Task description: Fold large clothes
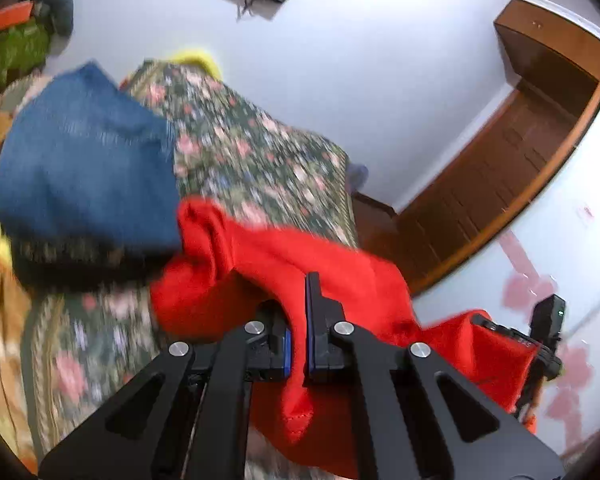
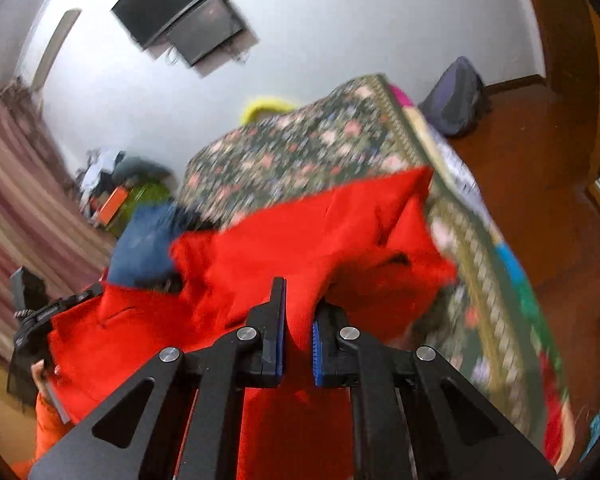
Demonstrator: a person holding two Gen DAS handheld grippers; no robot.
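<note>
Left wrist view: both grippers' fingers (image 1: 298, 344) (image 2: 299, 344) pinch the red garment (image 1: 260, 256) above the floral bed (image 1: 252, 152).

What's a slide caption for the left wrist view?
Left gripper shut on red garment, lifted above floral bedspread beside folded blue jeans.

Garment (image 1: 332, 280) hangs btwn both grippers over bed (image 1: 260, 152) near edge; folded jeans (image 1: 84, 168) lie on bed, left of garment; backpack (image 2: 456, 96) on floor beyond bed's far corner (against wall).
</note>
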